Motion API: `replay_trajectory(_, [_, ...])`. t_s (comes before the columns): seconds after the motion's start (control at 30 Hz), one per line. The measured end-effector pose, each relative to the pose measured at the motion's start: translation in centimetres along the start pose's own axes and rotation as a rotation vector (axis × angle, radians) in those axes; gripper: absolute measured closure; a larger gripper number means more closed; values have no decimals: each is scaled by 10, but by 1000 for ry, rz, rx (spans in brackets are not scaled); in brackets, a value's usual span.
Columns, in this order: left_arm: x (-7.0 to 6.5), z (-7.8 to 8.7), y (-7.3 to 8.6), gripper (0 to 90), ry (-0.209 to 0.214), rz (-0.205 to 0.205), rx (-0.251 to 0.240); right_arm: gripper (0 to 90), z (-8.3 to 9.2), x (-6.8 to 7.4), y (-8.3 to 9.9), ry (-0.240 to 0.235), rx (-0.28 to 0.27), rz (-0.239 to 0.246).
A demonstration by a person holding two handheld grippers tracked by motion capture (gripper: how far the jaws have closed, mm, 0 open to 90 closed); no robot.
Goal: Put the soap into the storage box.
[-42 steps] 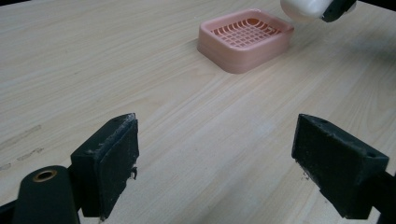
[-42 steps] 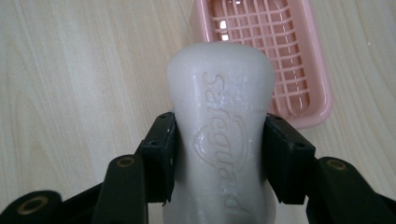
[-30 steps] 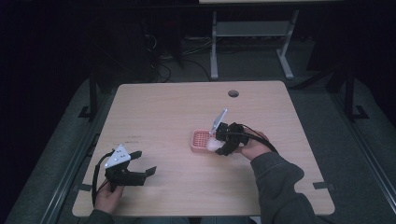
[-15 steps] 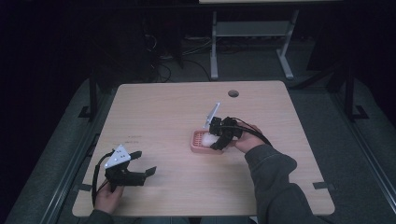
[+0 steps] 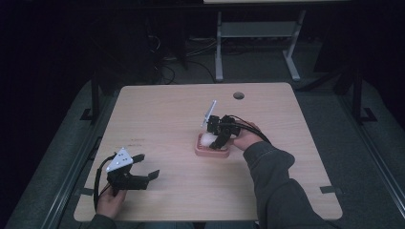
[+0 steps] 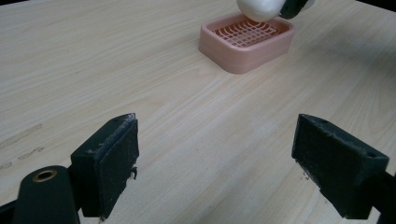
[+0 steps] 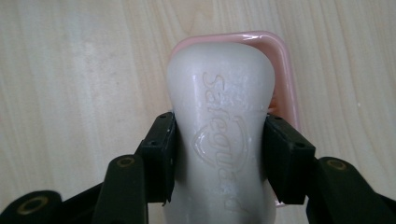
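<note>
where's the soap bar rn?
The soap bar is clamped in the right gripper, over the pink soap dish at mid-table in the high view, right of centre; contact with the dish can't be told.

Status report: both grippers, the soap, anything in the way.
Right gripper shut on soap bar, above pink soap dish. Left gripper open, holding nothing, low over the table. Nothing in the way.
</note>
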State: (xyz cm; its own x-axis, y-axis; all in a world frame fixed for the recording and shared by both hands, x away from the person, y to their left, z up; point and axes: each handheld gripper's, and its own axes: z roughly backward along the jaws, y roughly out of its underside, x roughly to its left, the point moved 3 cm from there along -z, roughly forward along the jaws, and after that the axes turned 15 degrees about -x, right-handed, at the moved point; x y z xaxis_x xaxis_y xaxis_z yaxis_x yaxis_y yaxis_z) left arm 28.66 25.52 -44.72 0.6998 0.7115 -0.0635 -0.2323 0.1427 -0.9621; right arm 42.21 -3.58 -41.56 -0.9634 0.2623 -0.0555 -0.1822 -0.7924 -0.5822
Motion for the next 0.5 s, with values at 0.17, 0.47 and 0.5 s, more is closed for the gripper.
replay_trajectory(0.17, [1, 1, 0, 145, 3, -2, 3, 487, -10, -5, -6, -10, 30, 1])
replay_trajectory(0.47, [0, 0, 0, 144, 5, 0, 6, 486, -26, -14, -2, -12, 57, -35])
replay_trajectory(0.5, [0, 0, 0, 144, 6, 0, 5, 486, -28, -15, -2, -9, 62, -42])
